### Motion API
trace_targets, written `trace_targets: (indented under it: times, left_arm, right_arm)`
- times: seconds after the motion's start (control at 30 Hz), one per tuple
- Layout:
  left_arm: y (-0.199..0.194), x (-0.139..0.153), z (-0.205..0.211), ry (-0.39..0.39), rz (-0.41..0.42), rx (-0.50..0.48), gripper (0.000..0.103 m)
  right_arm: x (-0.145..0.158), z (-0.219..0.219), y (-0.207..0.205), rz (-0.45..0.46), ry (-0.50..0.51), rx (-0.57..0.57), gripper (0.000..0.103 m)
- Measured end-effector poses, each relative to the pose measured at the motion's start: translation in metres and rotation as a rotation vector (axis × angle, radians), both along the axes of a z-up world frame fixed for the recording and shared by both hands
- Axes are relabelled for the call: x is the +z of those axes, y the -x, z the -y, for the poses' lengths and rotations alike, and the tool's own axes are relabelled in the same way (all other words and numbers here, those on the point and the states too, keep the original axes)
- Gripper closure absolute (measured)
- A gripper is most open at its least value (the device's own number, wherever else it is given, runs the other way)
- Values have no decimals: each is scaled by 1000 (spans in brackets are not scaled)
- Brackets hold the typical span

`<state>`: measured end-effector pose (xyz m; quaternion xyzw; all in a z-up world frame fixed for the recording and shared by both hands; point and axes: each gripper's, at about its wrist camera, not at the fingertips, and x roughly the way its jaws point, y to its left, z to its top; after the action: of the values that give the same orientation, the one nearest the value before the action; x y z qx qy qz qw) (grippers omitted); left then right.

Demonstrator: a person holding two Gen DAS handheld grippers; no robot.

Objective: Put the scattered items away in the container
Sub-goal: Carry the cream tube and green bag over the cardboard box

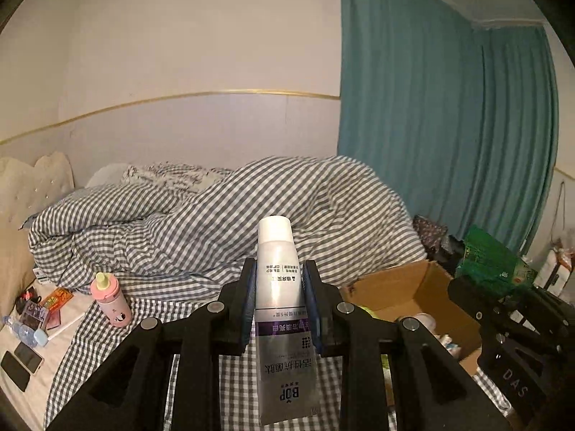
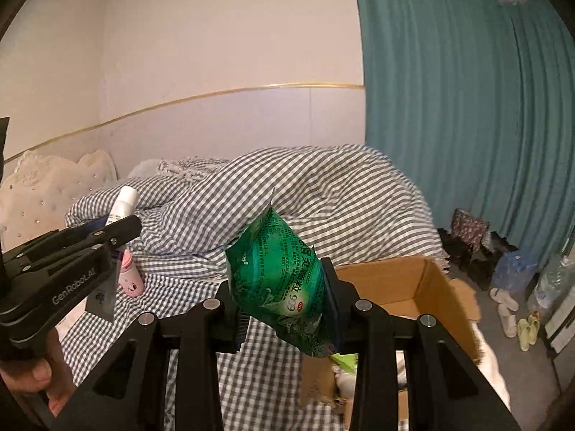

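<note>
Black claw (image 1: 279, 305), silver screws, "GenRobot.AI" marking

Silver tube (image 1: 278, 309) showing "BOP", upside down. Green packet (image 2: 280, 280) showing "999" beside red "OTC" oval. Left gripper (image 2: 122, 228) body reading "GenRobot.AI". Right gripper (image 1: 467, 283) body reading "DAS".
</note>
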<state>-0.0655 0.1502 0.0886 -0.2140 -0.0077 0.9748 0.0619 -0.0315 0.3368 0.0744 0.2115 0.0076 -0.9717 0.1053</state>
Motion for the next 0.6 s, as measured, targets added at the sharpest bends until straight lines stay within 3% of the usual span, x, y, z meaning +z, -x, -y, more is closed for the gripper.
trace_targets:
  times: [0.3,0.6]
  left_arm:
    - [-20,8,-31,6,-16,-49,78]
    - [-13,3,-68,-17,1,-98,78]
  right_arm:
    - [11,-39,-18,-20,-14,-63,69]
    - [10,-85,-14,-7,-69,-146,69]
